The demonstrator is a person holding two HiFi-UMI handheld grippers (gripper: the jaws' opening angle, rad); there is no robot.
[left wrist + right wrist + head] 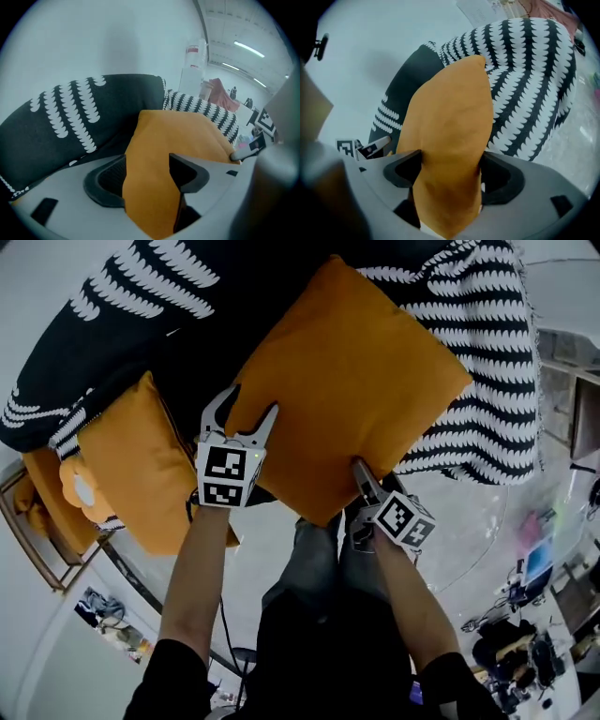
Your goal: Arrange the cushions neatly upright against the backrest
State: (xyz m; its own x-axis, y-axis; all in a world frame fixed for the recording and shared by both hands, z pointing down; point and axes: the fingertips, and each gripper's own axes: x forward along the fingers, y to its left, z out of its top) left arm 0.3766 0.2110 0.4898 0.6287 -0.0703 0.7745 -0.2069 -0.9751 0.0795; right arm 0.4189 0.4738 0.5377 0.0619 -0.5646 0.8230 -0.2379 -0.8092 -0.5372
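Patterned cushions (478, 381): black-and-white, piled along the back, and I use them as the support.
Orange cushion (356, 381): leans on them with its lower edge toward me, ready for me to stand it upright.
Second orange cushion (141, 465): beside it at left; I judge it still to do.
Left gripper (248, 407): jaws clamped on the lower-left edge.
Right gripper (450, 173): jaws pinch the lower-right corner; two grips stop twisting.

Both forearms extended forward. Left gripper (251, 407) and right gripper (362, 474) pitched steeply down, jaws part-spread, each pinching the orange cushion (356, 371).
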